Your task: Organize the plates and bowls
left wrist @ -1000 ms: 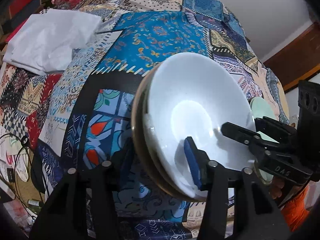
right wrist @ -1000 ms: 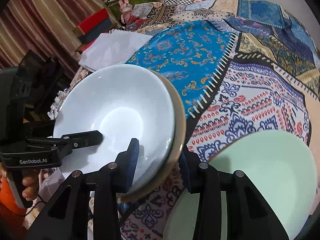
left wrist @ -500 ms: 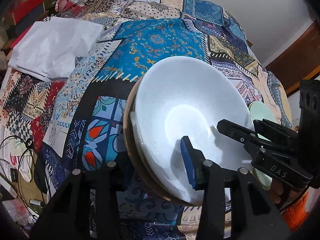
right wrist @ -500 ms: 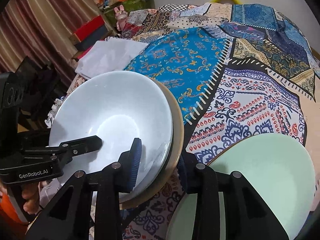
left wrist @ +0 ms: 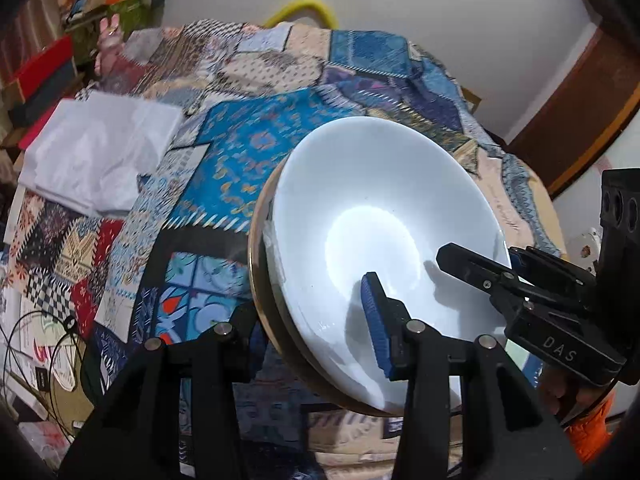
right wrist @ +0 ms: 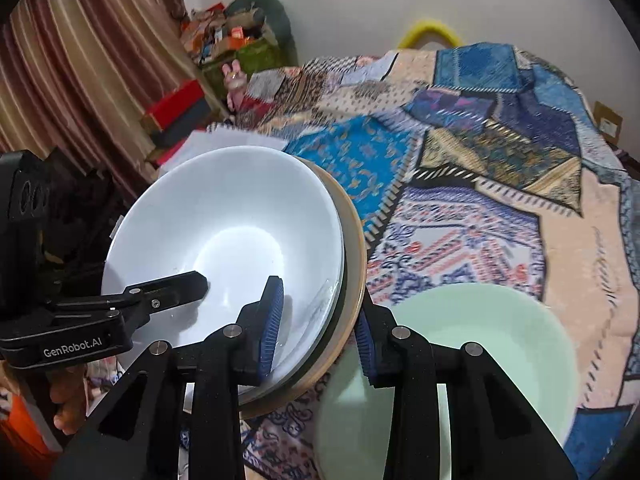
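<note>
A stack of bowls, white bowl (left wrist: 376,208) innermost and a tan bowl (left wrist: 256,240) outermost, hangs above the patchwork cloth, held from both sides. My left gripper (left wrist: 316,320) is shut on the stack's near rim. My right gripper (right wrist: 318,328) is shut on the opposite rim; it also shows in the left wrist view (left wrist: 480,272). The stack shows in the right wrist view as white bowl (right wrist: 236,220) and tan rim (right wrist: 356,248). A pale green plate (right wrist: 480,344) lies on the cloth right of the stack.
The table carries a patchwork cloth (left wrist: 248,152). A folded white cloth (left wrist: 100,152) lies at the left. Cables and papers (left wrist: 44,344) sit at the near left. Boxes and clutter (right wrist: 224,40) stand by the curtain beyond the table.
Both grippers have lifted the stack of bowls higher above the cloth, and the views have tilted up so that more of the far wall shows.
</note>
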Action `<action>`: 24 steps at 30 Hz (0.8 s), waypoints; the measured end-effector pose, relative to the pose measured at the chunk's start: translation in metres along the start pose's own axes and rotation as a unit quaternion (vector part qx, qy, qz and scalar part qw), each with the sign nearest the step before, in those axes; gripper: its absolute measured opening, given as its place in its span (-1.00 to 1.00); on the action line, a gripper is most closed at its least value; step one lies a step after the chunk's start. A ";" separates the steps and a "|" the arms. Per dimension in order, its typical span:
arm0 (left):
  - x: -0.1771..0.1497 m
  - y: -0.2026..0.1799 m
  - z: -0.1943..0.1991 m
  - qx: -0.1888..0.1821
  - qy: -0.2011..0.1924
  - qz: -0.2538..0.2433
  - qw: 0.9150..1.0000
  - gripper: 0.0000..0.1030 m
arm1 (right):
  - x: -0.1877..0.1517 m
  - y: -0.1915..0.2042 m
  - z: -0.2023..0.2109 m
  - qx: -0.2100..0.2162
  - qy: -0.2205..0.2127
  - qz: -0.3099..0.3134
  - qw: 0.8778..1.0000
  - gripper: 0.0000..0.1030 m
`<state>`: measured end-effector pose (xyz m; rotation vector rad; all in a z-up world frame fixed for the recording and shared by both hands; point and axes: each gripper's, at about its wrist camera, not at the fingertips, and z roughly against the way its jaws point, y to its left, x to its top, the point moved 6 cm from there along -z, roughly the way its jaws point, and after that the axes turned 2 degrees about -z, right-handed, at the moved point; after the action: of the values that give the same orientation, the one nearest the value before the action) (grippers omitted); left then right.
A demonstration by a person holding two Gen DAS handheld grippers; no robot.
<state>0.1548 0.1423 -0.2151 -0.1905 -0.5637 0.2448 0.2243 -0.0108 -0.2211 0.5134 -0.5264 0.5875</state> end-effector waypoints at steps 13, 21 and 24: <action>0.006 -0.082 0.011 -0.033 -0.014 -0.053 0.998 -0.16 | -0.007 -0.045 0.064 -0.041 -0.049 -0.029 0.998 -0.40; 0.000 -0.120 0.002 -0.052 -0.003 -0.074 0.996 -0.16 | -0.021 -0.072 0.087 -0.060 -0.057 -0.051 0.995 -0.40; -0.004 -0.130 -0.005 -0.056 0.005 -0.080 0.995 -0.16 | -0.028 -0.083 0.091 -0.064 -0.057 -0.062 0.994 -0.40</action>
<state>0.1776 0.0164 -0.1896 -0.2539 -0.5794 0.0562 0.2280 -0.1339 -0.1945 0.4548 -0.6314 0.4048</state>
